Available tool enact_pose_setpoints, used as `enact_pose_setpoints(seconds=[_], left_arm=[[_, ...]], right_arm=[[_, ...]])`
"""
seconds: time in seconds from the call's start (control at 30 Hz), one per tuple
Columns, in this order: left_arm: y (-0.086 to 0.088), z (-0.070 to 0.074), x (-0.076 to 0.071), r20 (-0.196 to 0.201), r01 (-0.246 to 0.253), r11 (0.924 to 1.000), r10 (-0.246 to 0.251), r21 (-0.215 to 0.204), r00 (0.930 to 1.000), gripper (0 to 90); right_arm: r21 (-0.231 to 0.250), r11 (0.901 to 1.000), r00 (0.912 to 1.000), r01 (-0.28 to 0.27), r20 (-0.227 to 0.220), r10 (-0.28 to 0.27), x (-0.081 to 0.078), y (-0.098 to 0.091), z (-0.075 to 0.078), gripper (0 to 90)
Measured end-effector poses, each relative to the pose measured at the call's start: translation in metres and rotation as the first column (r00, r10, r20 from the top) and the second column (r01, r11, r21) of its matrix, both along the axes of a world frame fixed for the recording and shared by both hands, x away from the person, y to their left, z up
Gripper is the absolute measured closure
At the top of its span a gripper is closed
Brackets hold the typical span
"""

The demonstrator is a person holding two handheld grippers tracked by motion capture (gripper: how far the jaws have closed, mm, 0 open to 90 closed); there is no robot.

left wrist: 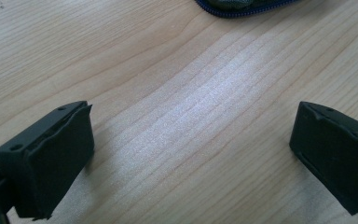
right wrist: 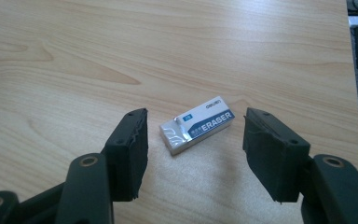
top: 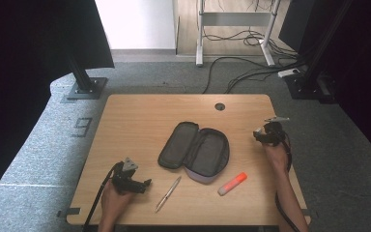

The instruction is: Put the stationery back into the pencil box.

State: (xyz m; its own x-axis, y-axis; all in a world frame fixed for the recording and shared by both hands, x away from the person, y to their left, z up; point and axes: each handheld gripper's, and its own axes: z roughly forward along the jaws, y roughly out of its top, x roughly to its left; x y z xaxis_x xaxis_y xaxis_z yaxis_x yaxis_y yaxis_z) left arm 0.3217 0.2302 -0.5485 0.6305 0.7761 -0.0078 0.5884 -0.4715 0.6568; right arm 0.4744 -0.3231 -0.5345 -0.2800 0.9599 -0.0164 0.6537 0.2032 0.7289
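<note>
Eraser (right wrist: 197, 130) is framed by right gripper (right wrist: 193, 156), jaws apart (no contact). Left gripper (left wrist: 191, 158) is held wide over table (left wrist: 177, 84).

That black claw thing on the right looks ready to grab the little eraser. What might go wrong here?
The eraser lies askew between the open jaws of the right hand-held gripper, so closing might pinch its corners and twist it or squirt it out. It is also low and flat on the table, so the pads may scrape the wood or slide over it.
</note>
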Motion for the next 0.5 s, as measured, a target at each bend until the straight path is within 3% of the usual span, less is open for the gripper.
enact_pose_setpoints(seconds=[0.5], left_arm=[[0.000, 0.000, 0.000, 0.001, 0.000, 1.0000, 0.000, -0.003, 1.0000, 0.0]], right_arm=[[-0.003, 0.9998, 0.9997, 0.017, -0.016, -0.018, 0.014, 0.002, -0.004, 39.5]])
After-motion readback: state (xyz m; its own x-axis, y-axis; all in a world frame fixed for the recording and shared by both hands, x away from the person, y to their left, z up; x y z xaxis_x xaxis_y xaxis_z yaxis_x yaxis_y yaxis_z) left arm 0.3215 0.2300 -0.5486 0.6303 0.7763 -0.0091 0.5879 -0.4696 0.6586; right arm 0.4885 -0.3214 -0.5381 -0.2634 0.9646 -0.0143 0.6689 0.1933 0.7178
